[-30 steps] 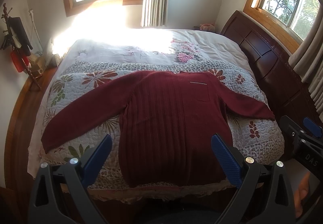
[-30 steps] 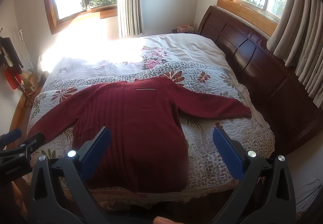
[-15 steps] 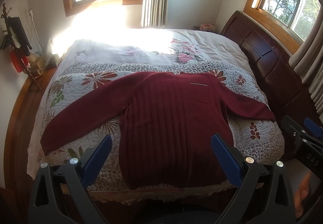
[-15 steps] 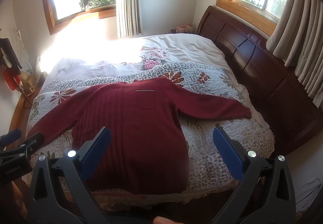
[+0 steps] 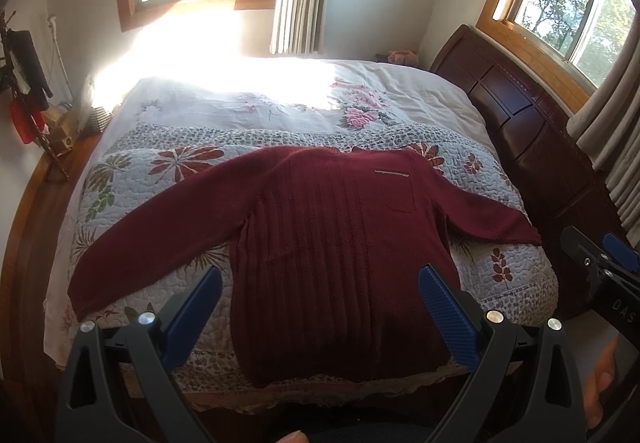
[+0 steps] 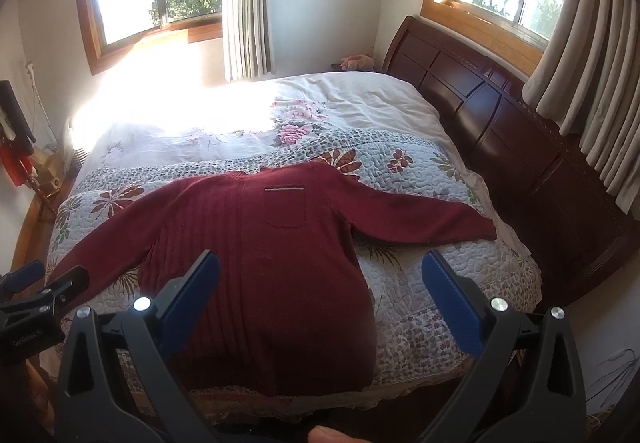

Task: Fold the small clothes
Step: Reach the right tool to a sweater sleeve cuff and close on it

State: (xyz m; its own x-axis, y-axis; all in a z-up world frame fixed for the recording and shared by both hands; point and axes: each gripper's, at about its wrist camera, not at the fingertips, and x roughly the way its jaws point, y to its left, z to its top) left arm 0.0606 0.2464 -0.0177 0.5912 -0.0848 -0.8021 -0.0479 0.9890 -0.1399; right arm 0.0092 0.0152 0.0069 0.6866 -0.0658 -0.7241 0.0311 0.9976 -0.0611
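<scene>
- so far, nothing of the folding looks done: the dark red sweater (image 5: 340, 243) lies flat and face up on the quilt (image 5: 132, 179) of the bed (image 6: 360, 107), hem toward the near edge, collar toward the far side.
- both sleeves are spread out to the sides, the left sleeve (image 5: 152, 227) angling down toward the near left corner, the right sleeve (image 6: 424, 215) reaching toward the dark wooden headboard (image 6: 500, 115).
- no crease or doubled layer shows on the body; the small chest pocket (image 6: 286, 211) is uncovered.
- the left hand-held gripper (image 5: 320, 307) hangs above the near edge of the bed with its jaws spread wide and nothing between them; the hem sits below and between its blue fingers (image 5: 448, 319), not touched.
- the right hand-held gripper (image 6: 320, 299) is likewise spread wide and empty, poised over the lower right part of the sweater, clear of the cloth.
- each hand-held gripper shows at the edge of the other's view, so they sit side by side.
- by my reading, the whole job is left: bring each sleeve in across the body, then fold the body over on itself.
- no other clothes show on the bed, so i cannot tell whether more pieces wait.
</scene>
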